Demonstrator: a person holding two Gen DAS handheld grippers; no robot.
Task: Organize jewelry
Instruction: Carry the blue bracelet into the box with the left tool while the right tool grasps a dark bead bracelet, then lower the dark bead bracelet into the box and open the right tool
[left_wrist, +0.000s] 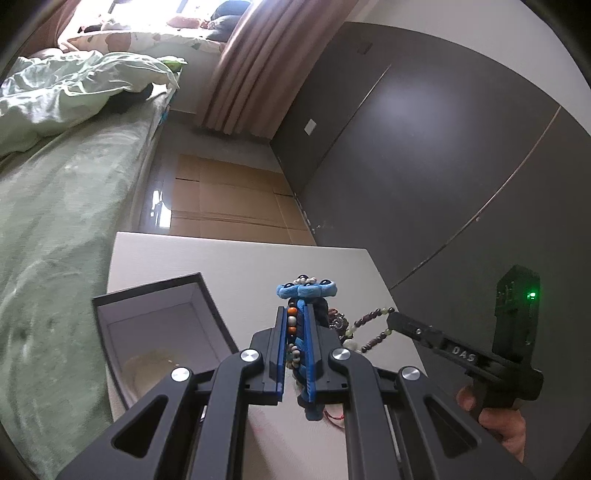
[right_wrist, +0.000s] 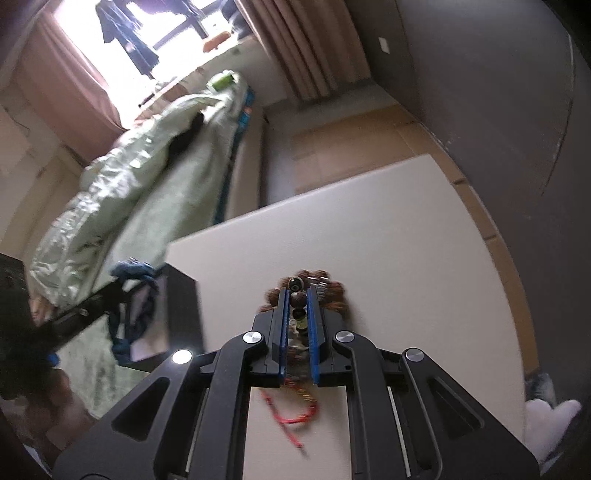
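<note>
We have both jaws clamped, left gripper (left_wrist: 295, 332) on a blue bracelet (left_wrist: 306, 288), right gripper (right_wrist: 297, 325) on a dark beaded strand (right_wrist: 298, 300), the open box (left_wrist: 155, 325) at nine o'clock awaiting both.

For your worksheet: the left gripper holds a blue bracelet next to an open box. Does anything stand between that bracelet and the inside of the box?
Nothing visible does. The left gripper is shut on the blue bracelet, and the open box sits just to its left on the table with no lid on it. A pale bowl-like thing lies inside.
</note>
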